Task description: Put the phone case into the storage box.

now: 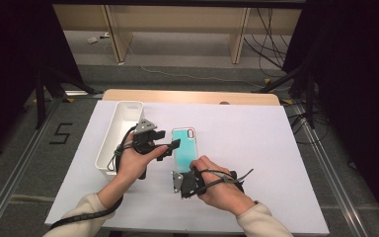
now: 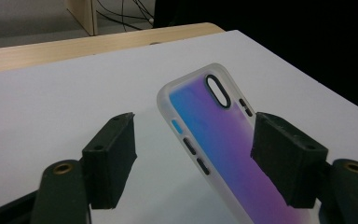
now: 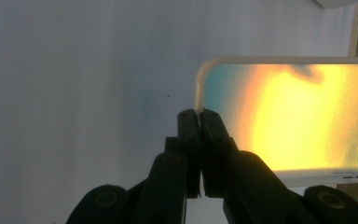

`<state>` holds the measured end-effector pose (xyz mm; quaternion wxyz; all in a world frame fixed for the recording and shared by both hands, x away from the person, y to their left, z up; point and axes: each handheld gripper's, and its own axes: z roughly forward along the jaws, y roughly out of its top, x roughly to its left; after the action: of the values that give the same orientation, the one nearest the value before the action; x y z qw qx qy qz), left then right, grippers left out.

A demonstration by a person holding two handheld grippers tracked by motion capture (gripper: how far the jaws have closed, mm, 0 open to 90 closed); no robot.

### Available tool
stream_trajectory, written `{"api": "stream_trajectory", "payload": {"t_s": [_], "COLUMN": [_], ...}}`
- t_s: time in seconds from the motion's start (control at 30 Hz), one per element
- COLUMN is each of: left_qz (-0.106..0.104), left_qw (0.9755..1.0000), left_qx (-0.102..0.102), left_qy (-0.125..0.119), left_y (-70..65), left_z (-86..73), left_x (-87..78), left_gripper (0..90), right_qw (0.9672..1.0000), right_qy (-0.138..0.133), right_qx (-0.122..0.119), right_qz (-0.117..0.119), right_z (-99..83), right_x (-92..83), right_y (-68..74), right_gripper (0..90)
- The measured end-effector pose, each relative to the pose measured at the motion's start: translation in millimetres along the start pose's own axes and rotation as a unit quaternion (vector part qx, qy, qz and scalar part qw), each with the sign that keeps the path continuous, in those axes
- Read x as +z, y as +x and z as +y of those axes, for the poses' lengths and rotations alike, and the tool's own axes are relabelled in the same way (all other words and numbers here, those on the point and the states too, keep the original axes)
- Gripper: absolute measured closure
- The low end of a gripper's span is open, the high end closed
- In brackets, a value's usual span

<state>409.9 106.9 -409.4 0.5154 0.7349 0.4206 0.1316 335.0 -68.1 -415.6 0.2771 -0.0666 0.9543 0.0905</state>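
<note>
Right gripper [image 1: 193, 174]: nearest you, at the near end of the phone case [image 1: 184, 148]; in the right gripper view its jaws are pressed together on the case's thin corner rim, so you have it pinched by the edge.
Left gripper [image 1: 170, 148]: jaws apart and straddling the case's left long edge; in the left gripper view the case [image 2: 223, 140] sits between the two pads, and neither pad clearly presses on it.
Case position: on the white desk [image 1: 256, 148] near its middle, just right of the white bin [image 1: 109, 143], camera cutout at the far end; it looks tilted, near end raised, though you cannot tell how far it is off the desk.
Weight: judge it very light, an empty shell with no phone inside.
Stiffness: likely a bendy frosted rim around a stiffer glossy back; expect it to flex and twist when you hold it by one corner.
Surface: the shiny back will probably slip under the pads, while the matte rim should grip better.
Fragility: low; a drop should not hurt it, but a hard squeeze could warp the rim.
Where to hold: close your left gripper across the two long sides at mid-length, clear of the button cutouts.
</note>
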Motion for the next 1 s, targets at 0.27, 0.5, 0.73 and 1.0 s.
{"api": "stream_trajectory", "payload": {"t_s": [0.27, 0.5, 0.73, 1.0], "left_qz": [0.005, 0.004, 0.003, -0.009], "left_qw": [0.9997, 0.9995, 0.9991, 0.9989], "left_qx": [-0.022, -0.029, -0.038, -0.043], "left_qy": [0.006, 0.015, 0.019, 0.018], "left_y": [3.3, 3.5, 4.8, 7.0], "left_z": [-2.3, -1.6, -1.0, -1.0], "left_x": [7.7, 10.3, 10.5, 10.5], "left_gripper": [36.5, 41.8, 46.5, 52.3], "right_qw": [1.0, 0.9998, 0.9997, 0.9997], "right_qy": [0.001, -0.002, -0.001, 0.0], "right_qx": [-0.006, -0.02, -0.023, -0.023], "right_qz": [-0.004, -0.005, -0.01, -0.012], "right_z": [1.4, 1.5, 3.0, 3.5], "right_x": [0.3, 1.0, 0.9, 0.8], "right_y": [1.4, 0.5, 1.5, 2.0], "right_gripper": [88.7, 88.7, 88.7, 88.7]}}
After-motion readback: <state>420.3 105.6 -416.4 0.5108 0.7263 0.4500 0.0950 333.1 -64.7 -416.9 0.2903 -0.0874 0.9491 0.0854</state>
